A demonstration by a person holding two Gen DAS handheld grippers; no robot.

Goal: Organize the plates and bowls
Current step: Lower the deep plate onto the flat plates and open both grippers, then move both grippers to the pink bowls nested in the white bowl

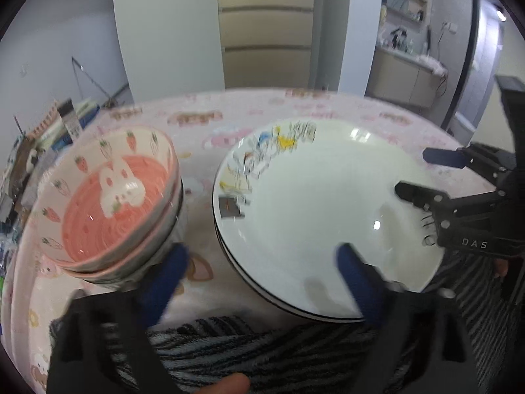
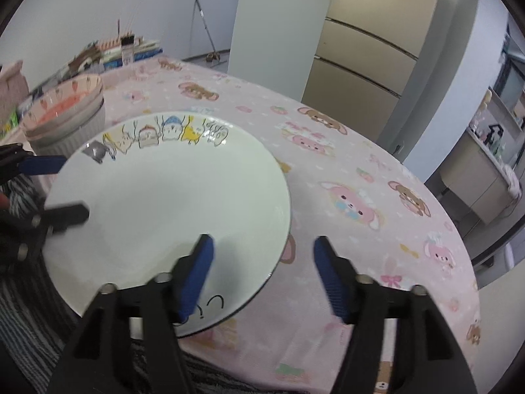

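Biggest risk I'm seeing: the white plate stack (image 2: 164,193) is hanging over the near table (image 2: 377,177) edge, so a bump from either tool could be tipping it off. Both grippers are angling downward with jaws apart, holding nothing, left gripper (image 1: 262,272) straddling the gap beside the strawberry bowls (image 1: 111,197), right gripper (image 2: 262,262) straddling the plate's rim.
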